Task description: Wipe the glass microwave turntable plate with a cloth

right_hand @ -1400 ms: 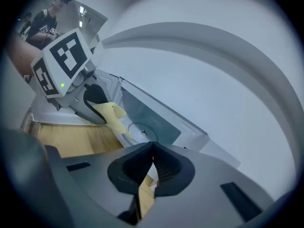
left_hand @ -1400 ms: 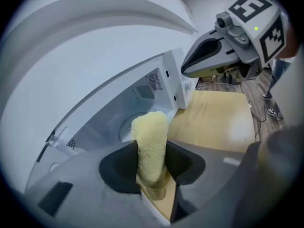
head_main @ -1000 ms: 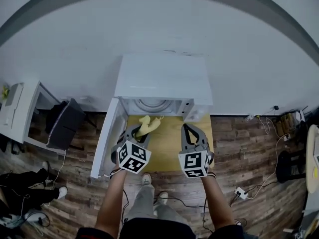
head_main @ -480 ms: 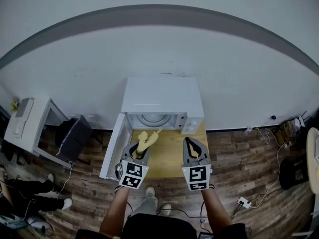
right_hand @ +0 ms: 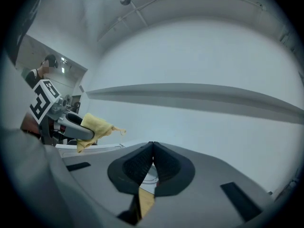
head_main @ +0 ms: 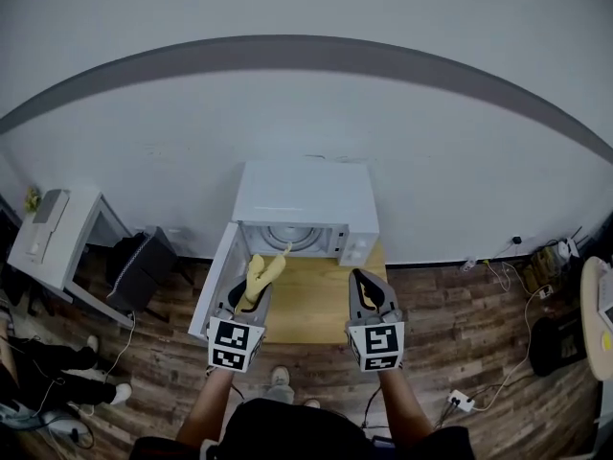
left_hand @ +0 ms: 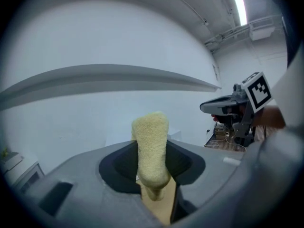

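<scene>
A white microwave [head_main: 305,199] stands on a small wooden table [head_main: 311,300], its door [head_main: 218,281] swung open to the left. Inside it lies the glass turntable plate [head_main: 287,237]. My left gripper [head_main: 251,287] hangs over the table's left side, shut on a yellow cloth [head_main: 261,272] that sticks up out of the jaws [left_hand: 151,146]. My right gripper [head_main: 365,281] hovers over the table's right side, jaws shut with nothing in them [right_hand: 152,147]. In the right gripper view the left gripper and its cloth [right_hand: 96,126] show at left.
A pale wall runs behind the microwave. A white cabinet [head_main: 50,230] and a dark bag [head_main: 140,263] stand at left on the wooden floor. Cables and a power strip [head_main: 465,400] lie at right. Someone's legs [head_main: 53,372] show at far left.
Both grippers have risen and now point more level in front of the open microwave. The cloth stays in the left gripper. The head view has pulled back.
</scene>
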